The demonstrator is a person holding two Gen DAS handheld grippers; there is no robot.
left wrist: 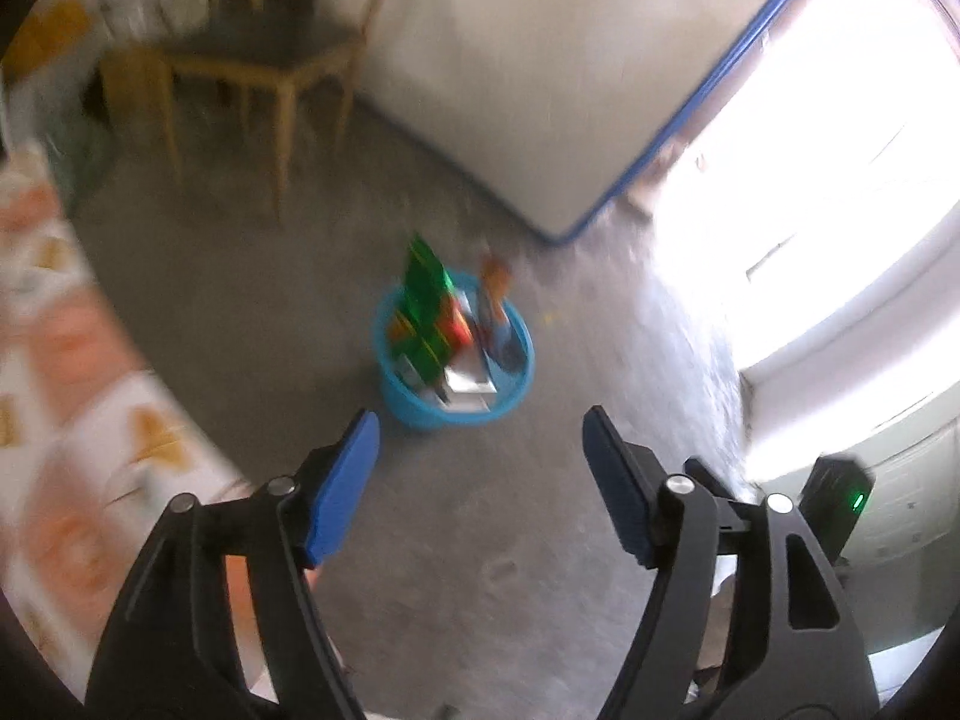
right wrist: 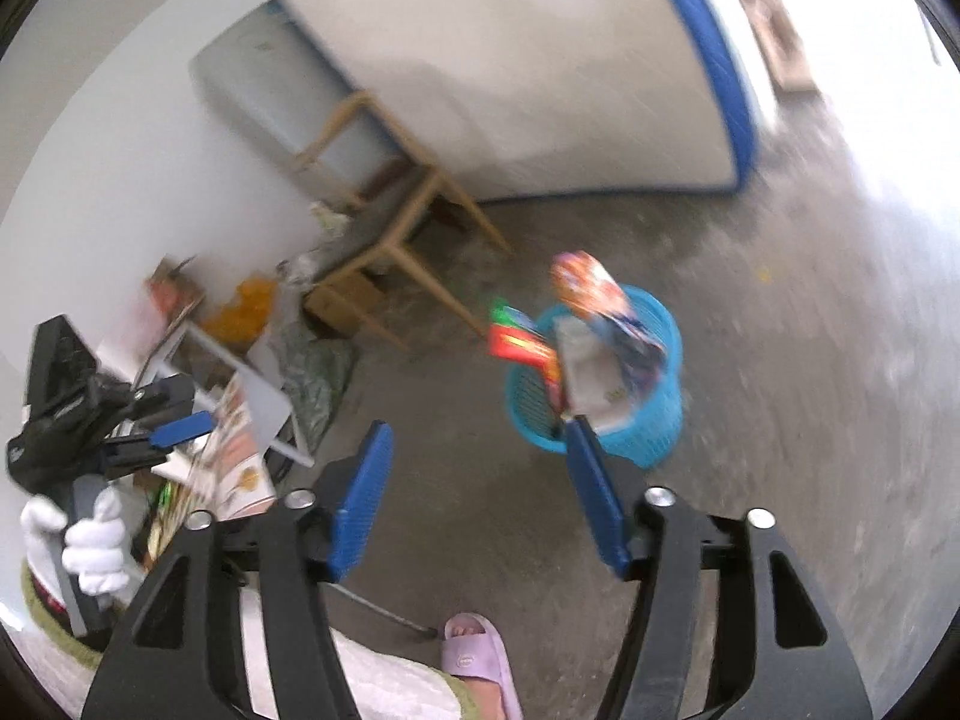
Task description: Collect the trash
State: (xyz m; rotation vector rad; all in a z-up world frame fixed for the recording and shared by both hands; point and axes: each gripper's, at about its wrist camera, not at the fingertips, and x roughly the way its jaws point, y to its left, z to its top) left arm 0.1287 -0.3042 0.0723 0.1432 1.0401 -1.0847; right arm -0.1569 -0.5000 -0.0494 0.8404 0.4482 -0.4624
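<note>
A blue plastic basket stands on the grey concrete floor, stuffed with trash: a green packet, an orange and blue wrapper and white cartons. In the right wrist view the same basket shows a red and green packet and a colourful wrapper sticking out. My left gripper hangs above the floor short of the basket, open, nothing between its blue pads. My right gripper is open and empty too, its right pad in front of the basket. The left gripper also appears there, held in a white-gloved hand.
A wooden chair stands by a white board with a blue edge that leans on the wall. A patterned orange and white surface runs along the left. Boxes and bags pile under a small table. A foot in a pink slipper is below.
</note>
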